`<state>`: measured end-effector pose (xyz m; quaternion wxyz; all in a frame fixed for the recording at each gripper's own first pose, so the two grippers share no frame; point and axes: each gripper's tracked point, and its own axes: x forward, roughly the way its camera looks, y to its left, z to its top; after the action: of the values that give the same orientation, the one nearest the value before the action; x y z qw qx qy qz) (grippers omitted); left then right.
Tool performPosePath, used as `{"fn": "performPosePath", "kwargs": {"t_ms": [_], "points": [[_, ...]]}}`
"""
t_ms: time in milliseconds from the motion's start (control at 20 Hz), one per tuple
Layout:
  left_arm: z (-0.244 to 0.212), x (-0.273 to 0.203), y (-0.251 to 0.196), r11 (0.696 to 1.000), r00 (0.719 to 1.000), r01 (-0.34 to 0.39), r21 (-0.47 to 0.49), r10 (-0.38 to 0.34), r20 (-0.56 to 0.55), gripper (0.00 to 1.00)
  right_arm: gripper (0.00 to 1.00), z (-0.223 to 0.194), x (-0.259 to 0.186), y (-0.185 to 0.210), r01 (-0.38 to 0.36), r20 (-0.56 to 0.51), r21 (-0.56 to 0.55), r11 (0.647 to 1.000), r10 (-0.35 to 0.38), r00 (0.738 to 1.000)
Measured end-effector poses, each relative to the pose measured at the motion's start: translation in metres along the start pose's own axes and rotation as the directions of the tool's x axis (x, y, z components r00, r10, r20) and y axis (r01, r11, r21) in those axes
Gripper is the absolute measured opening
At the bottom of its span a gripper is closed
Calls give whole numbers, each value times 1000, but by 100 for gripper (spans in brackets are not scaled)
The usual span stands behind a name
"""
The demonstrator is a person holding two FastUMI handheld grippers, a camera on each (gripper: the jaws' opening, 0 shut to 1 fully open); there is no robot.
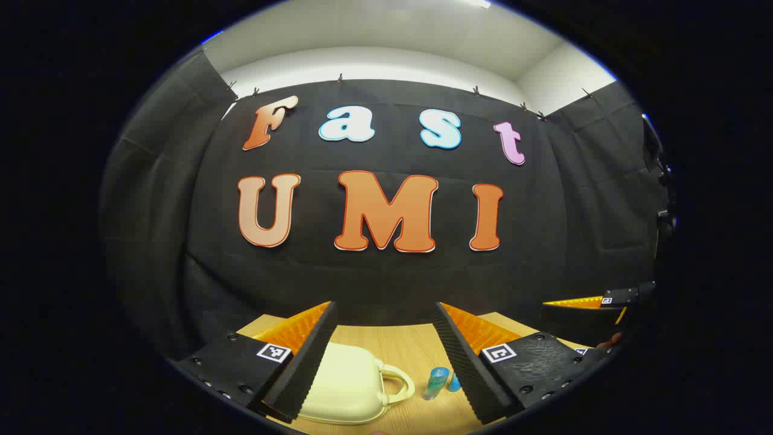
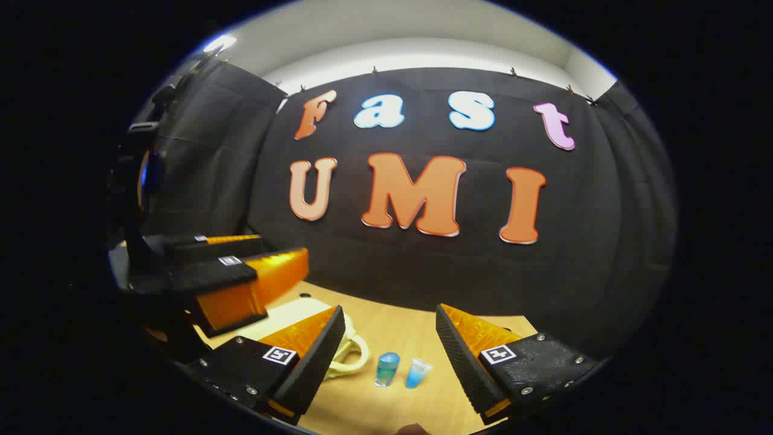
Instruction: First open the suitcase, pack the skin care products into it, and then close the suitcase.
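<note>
Left gripper (image 1: 386,350): jaws wide apart, nothing between them, held above table (image 1: 398,338), aimed at booth wall. Right gripper (image 2: 389,356): same, jaws spread, nothing gripped, also above table and facing wall.

Largest to smallest:
- Table: light wood, runs back to black cloth wall.
- Case (image 1: 344,386): cream, rounded, lying flat on table, lid down, handle (image 1: 398,383) toward the products. In left gripper view sits low between the fingers, partly behind the left finger. In right gripper view mostly hidden behind that gripper's left finger; handle loop (image 2: 353,353) visible beside it.
- Bottle (image 1: 436,382): small, clear blue-green, upright on table just right of case handle; also in right gripper view (image 2: 387,368).
- Tube (image 2: 418,372): small, blue, white end, just right of bottle, apart from it. In left gripper view mostly behind right finger, blue sliver showing.

Left gripper also seen in right gripper view at far left (image 2: 241,272), above case, jaws apart. Right gripper seen at right edge of left gripper view (image 1: 595,308); jaw state there unclear.
</note>
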<state>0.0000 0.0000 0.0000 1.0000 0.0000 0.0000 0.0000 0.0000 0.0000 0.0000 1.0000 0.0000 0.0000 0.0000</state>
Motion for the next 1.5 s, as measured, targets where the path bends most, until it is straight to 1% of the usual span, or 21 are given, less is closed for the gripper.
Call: {"fn": "performPosePath", "kwargs": {"t_ms": [100, 150, 250, 400, 500, 600, 650, 700, 750, 800, 850, 950, 1000, 1050, 1150, 1300, 1400, 1500], "points": [[1, 2, 5, 1000, 1000, -19, 20, 19, 10, 98, 96, 4, -5, 0, -27, 19, 10, 1000, 26, 999], [0, 3, 8, 999, 999, -31, 31, 31, 11, 98, 95, 2, -8, -7, -31, 19, 18, 999, 30, 999], [-4, 3, 9, 998, 998, -55, 42, 55, 0, 98, 95, -7, -15, -36, -8, 3, 20, 1000, 8, 1000], [-7, 2, 11, 993, 994, -107, 46, 107, -8, 99, 95, -32, -22, -81, 28, -62, 10, 1000, -27, 998], [-8, 2, 12, 990, 991, -131, 60, 131, -11, 98, 95, -41, -23, -104, 51, -71, 24, 998, -49, 996], [-8, 2, 7, 990, 991, -132, 53, 133, -13, 98, 95, -47, -20, -117, 56, -78, 32, 998, -53, 996], [-13, 2, 2, 991, 992, -118, 58, 120, -33, 98, 95, -45, -20, -121, 49, -65, 30, 998, -47, 997], [-20, 2, -1, 991, 992, -102, 87, 108, -59, 98, 95, -44, -18, -125, 47, -51, 23, 999, -46, 998], [-22, -2, 6, 983, 989, -116, 140, 128, -75, 98, 95, -46, -15, -128, 45, -51, 20, 999, -44, 998], [-24, -6, 15, 967, 984, -137, 215, 158, -83, 98, 95, -52, -13, -130, 46, -66, 19, 999, -45, 997], [-27, -7, 23, 950, 984, -125, 285, 155, -84, 98, 95, -54, -12, -134, 54, -75, 19, 998, -52, 996], [-41, -5, 24, 918, 989, -53, 394, 104, -107, 98, 96, -54, -11, -136, 61, -67, 15, 998, -60, 996], [-51, -5, 25, 900, 986, -10, 437, 82, -148, 98, 95, -59, -10, -140, 71, -81, 11, 997, -70, 994], [-64, -9, 28, 883, 979, 37, 468, 62, -196, 98, 95, -64, -9, -143, 85, -101, 12, 996, -83, 991], [-84, -16, 32, 842, 957, 128, 524, 33, -288, 97, 96, -64, -10, -150, 108, -99, 24, 994, -105, 990], [-104, -23, 41, 761, 929, 223, 609, 23, -370, 97, 95, -71, -10, -167, 156, -118, 10, 988, -154, 981], [-120, -21, 43, 708, 911, 285, 646, 10, -412, 97, 95, -73, -11, -178, 193, -123, 13, 981, -190, 974], [-137, -19, 45, 643, 894, 341, 686, 4, -449, 94, 95, -76, -12, -189, 224, -130, 16, 974, -220, 967]]}}
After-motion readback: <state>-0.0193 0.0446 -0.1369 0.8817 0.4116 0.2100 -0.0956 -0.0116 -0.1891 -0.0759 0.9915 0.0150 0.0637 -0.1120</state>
